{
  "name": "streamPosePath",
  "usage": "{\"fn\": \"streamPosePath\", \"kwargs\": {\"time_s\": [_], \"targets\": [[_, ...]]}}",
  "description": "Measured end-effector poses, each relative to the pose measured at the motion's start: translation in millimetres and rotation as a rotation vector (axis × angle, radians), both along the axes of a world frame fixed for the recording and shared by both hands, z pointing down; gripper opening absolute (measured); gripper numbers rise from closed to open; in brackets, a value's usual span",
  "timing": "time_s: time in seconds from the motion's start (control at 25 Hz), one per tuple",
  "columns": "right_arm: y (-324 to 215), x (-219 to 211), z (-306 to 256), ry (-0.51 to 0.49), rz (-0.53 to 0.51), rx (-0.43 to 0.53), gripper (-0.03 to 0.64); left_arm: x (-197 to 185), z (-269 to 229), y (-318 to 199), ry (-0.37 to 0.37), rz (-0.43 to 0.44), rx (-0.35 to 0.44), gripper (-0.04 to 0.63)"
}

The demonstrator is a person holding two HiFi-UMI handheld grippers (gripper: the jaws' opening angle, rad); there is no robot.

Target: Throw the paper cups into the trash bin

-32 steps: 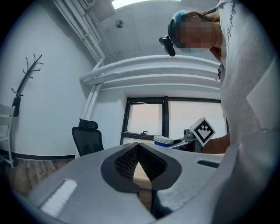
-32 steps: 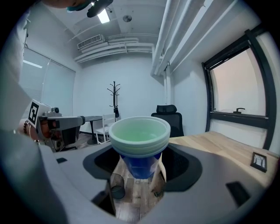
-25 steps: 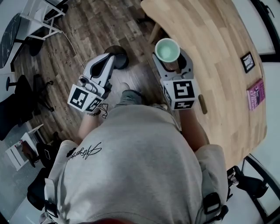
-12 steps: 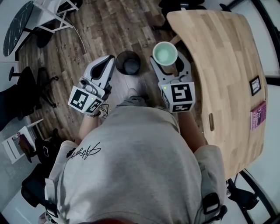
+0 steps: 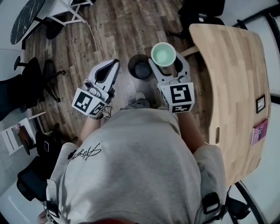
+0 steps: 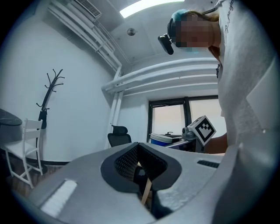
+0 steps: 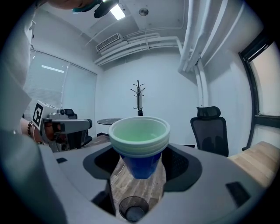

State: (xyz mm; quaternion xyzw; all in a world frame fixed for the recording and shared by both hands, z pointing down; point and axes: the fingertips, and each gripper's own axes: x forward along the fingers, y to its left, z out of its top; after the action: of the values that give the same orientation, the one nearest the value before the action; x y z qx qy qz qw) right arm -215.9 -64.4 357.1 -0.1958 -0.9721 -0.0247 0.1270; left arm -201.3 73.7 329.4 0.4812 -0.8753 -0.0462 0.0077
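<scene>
A stack of blue paper cups (image 5: 163, 54) with white rims and pale green insides stands upright between the jaws of my right gripper (image 5: 166, 61), which is shut on it. In the right gripper view the cups (image 7: 139, 144) hang above the wooden floor. The round dark trash bin (image 7: 131, 211) lies below and slightly ahead of them. In the head view the bin (image 5: 140, 68) stands on the floor just left of the cups. My left gripper (image 5: 113, 66) is shut and empty, held left of the bin. Its jaws (image 6: 139, 153) meet with nothing between them.
A curved wooden table (image 5: 234, 83) is to the right, with a small black frame (image 5: 260, 103) and a pink book (image 5: 259, 131) near its far edge. Black office chairs (image 7: 209, 131) and a white side table (image 5: 65, 11) stand around on the wooden floor (image 5: 109, 30).
The person has turned left, away from the table. The right gripper has carried the cups off the tabletop to a spot over the floor, right beside the bin. The left gripper stays shut.
</scene>
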Motion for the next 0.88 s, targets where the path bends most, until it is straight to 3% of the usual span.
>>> {"fn": "streamPosePath", "kwargs": {"time_s": [0.44, 0.88], "targets": [[30, -12, 12, 0.006, -0.12, 0.003, 0.282, -8, 16, 13, 0.026, -0.069, 0.006, 0.003], [44, -37, 43, 0.091, -0.236, -0.006, 0.282, -22, 36, 24, 0.088, -0.178, -0.005, 0.003]]}}
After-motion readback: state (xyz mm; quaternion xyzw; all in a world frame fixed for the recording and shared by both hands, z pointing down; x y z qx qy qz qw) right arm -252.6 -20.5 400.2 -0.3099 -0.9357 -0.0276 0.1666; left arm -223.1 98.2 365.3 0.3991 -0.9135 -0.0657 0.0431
